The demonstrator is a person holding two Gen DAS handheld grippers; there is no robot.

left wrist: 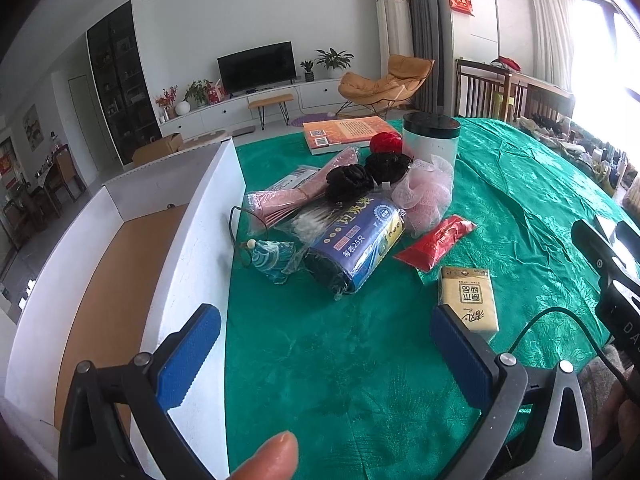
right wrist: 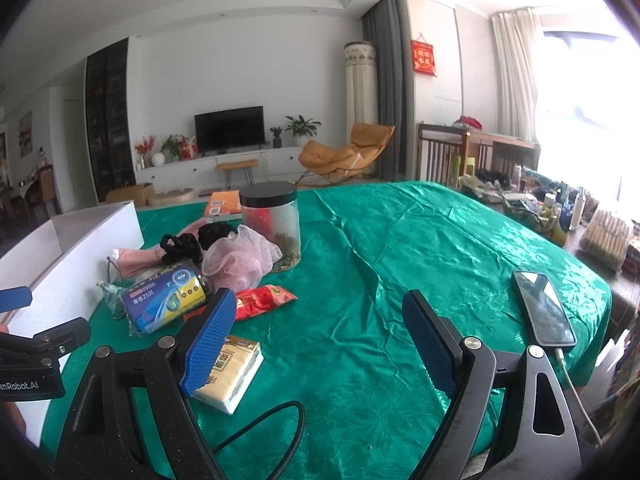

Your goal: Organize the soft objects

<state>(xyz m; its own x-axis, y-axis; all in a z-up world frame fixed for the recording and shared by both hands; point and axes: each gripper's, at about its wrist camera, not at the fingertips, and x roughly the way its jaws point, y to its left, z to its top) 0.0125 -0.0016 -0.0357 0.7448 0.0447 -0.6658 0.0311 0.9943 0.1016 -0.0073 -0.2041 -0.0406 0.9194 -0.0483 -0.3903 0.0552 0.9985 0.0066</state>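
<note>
Both grippers spread wide, nothing between the pads. Left gripper (left wrist: 326,356) hovers over bare green cloth beside the white box (left wrist: 192,248), which looks empty. Right gripper (right wrist: 320,340) hangs low near the tissue pack (right wrist: 230,372), whose near edge sits behind its left pad.

Soft things are piled mid-worktop (right wrist: 420,248): pink bath puff (left wrist: 426,192), black scrunchies (left wrist: 348,182), bag roll (left wrist: 354,240), red packet (left wrist: 436,242). Jar (right wrist: 272,224) and book (left wrist: 344,132) behind look hard, so skip them.

Likely step: first pick. Tissue pack is nearest; straddle its short sides, squeeze lightly so it doesn't buckle, lift clear, then drop it in the box. Mind the cable (right wrist: 264,420) and the phone (right wrist: 544,308).
</note>
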